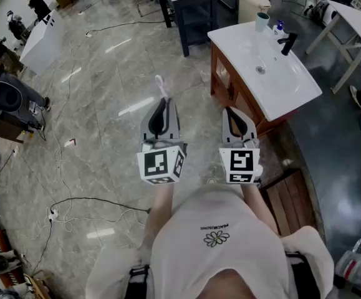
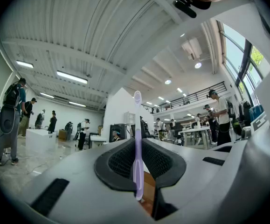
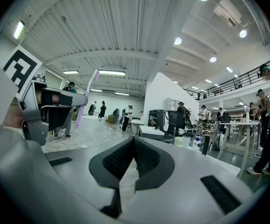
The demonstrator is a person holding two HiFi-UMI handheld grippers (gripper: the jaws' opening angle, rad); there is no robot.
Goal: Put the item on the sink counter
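The left gripper (image 1: 162,108) clamps a lilac toothbrush (image 2: 137,139) between its jaws, the brush's far end sticking out past the tips. Just right of it, the right gripper (image 3: 134,143) has its jaws pressed together on nothing. The sink counter (image 1: 305,92) lies ahead and right of both grippers, well apart.

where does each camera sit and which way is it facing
Head view: on the person's head, facing steeply down at floor and sink counter; shows torso, left gripper, right gripper.
Left gripper view: on the left gripper, facing along jaws shut on the toothbrush.
Right gripper view: on the right gripper, along shut empty jaws; left gripper at its left.
All three show the toothbrush.
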